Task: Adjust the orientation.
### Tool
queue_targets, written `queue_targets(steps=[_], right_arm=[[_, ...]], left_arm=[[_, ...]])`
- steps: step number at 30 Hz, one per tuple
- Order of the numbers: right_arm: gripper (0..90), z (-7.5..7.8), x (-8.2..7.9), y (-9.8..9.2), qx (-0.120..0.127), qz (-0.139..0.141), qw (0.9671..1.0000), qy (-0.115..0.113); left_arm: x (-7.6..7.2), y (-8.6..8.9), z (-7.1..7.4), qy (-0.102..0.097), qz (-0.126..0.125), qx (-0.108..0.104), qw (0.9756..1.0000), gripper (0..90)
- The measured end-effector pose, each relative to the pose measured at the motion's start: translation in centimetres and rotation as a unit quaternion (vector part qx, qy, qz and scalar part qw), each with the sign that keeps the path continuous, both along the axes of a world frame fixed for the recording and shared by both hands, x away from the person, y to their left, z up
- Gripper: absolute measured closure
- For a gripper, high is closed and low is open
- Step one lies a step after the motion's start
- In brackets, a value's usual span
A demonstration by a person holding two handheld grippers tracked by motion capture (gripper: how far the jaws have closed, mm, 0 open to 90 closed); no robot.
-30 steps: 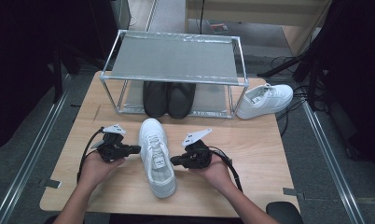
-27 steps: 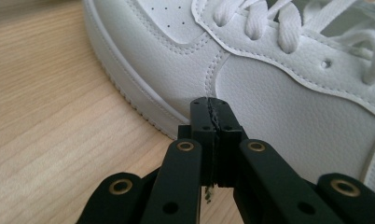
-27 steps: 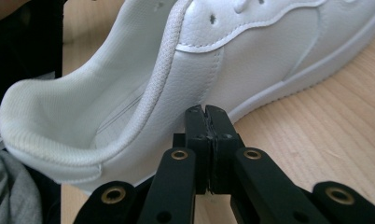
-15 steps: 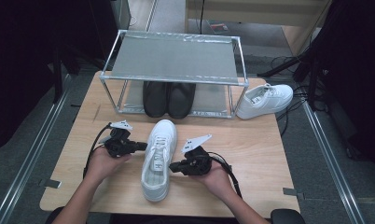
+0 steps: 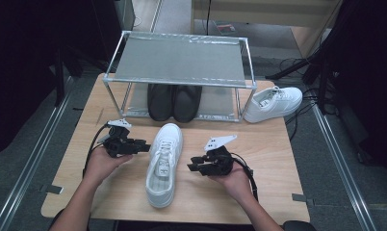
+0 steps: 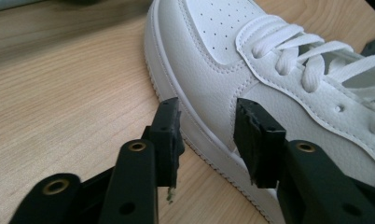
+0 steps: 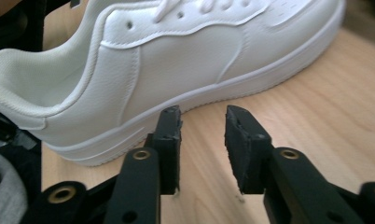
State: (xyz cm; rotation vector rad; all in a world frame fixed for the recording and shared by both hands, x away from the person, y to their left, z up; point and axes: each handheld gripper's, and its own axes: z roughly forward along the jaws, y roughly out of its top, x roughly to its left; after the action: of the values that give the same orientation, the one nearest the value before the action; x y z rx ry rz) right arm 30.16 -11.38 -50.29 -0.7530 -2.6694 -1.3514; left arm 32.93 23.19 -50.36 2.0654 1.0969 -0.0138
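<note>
A white sneaker (image 5: pixel 163 163) lies on its sole mid-table, toe toward the rack. My left gripper (image 5: pixel 144 147) is at its left side, open; in the left gripper view the sneaker's side (image 6: pixel 279 70) and sole edge sit right in front of the gripper (image 6: pixel 206 116), with nothing between its jaws. My right gripper (image 5: pixel 192 167) is at the sneaker's right side, open, a little apart from it. Its own view shows the gripper (image 7: pixel 202 119) just short of the sole below the sneaker's heel quarter (image 7: pixel 176 60).
A metal-frame rack (image 5: pixel 182 62) stands at the back of the wooden table (image 5: pixel 268 144), with a pair of black shoes (image 5: pixel 174 101) under it. A second white sneaker (image 5: pixel 273 103) rests at the rack's right end, near the table's edge.
The sneaker has turned, toe swinging right and heel left. My left gripper moved farther up the table; my right gripper drew nearer me and now stands slightly off the shoe.
</note>
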Motion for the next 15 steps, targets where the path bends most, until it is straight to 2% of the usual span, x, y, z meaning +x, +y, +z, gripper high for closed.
queue_targets(steps=[2, 6, 9, 15], right_arm=[[64.0, 0.2, 0.1, -0.5, 0.006, -0.008, 0.9999, -0.005], [59.5, 0.3, 0.5, -1.5, 0.007, -0.014, 0.9997, -0.020], [58.1, 0.3, 0.9, -2.2, 0.001, -0.023, 0.9996, -0.017], [58.1, 0.8, 1.7, -3.8, -0.002, -0.043, 0.9989, -0.020]], left_arm=[[0.0, -0.2, 0.1, -0.007, -0.006, 0.014, 0.9999, 57.2], [-0.1, -0.3, 0.2, -0.015, -0.008, 0.016, 0.9997, 52.5], [-0.1, -0.2, 0.2, -0.022, -0.007, 0.014, 0.9996, 49.3], [0.0, -0.2, 0.1, -0.020, -0.006, 0.016, 0.9996, 45.2]])
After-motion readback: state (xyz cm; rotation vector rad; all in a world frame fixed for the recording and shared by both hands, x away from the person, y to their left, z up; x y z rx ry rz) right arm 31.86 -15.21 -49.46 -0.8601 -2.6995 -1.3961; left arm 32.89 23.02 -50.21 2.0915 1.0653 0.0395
